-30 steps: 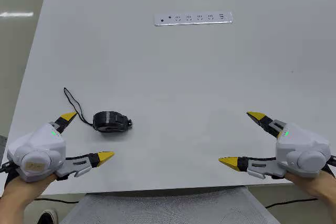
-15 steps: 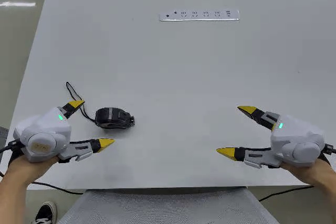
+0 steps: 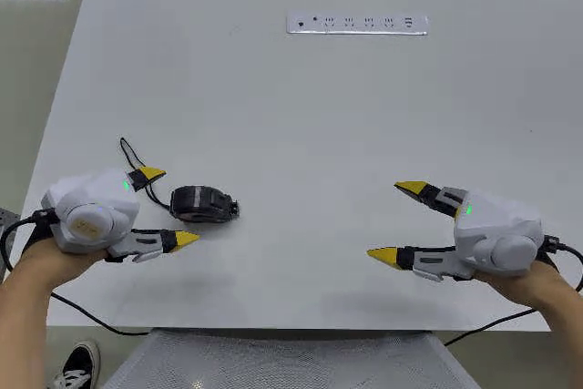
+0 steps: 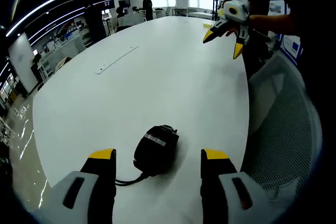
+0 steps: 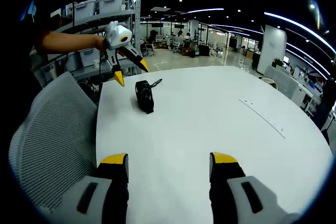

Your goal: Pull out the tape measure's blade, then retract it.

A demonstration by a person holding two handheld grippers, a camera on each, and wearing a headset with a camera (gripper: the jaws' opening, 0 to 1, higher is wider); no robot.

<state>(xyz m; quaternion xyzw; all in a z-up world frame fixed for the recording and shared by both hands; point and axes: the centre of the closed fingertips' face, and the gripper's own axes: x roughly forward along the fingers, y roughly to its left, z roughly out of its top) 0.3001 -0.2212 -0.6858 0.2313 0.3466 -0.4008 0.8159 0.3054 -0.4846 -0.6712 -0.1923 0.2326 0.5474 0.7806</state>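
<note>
Black tape measure [image 3: 202, 203]: one; lying on the near left part of the table, just ahead of the left gripper's tips, touched by neither jaw; blade not yet pulled out.
Black wrist cord [image 3: 132, 157]: one; attached to the tape measure, looping away on the tabletop past the left gripper's far jaw.
White table [image 3: 301, 116]: one; matte top, carrying the tape measure and the power strip.
Left gripper [image 3: 172, 205]: one; held in a hand at the near left edge; jaws spread wide with nothing between the pads; in the left gripper view, lined up on the tape measure [image 4: 156, 149], which sits centred just past the two yellow tips.
Right gripper [image 3: 391, 220]: one; held in a hand at the near right edge, well apart from the tape measure; jaws spread wide, gripping nothing, bare tabletop ahead of them.
Yellow tips: four counted, two per gripper.
White power strip [image 3: 357, 23]: one; flat on the far side of the table, well apart from both grippers.
Grey mesh chair [image 3: 273, 362]: one; at the near table edge, between the two arms.
Green lights: two, one lit on each gripper body.
</note>
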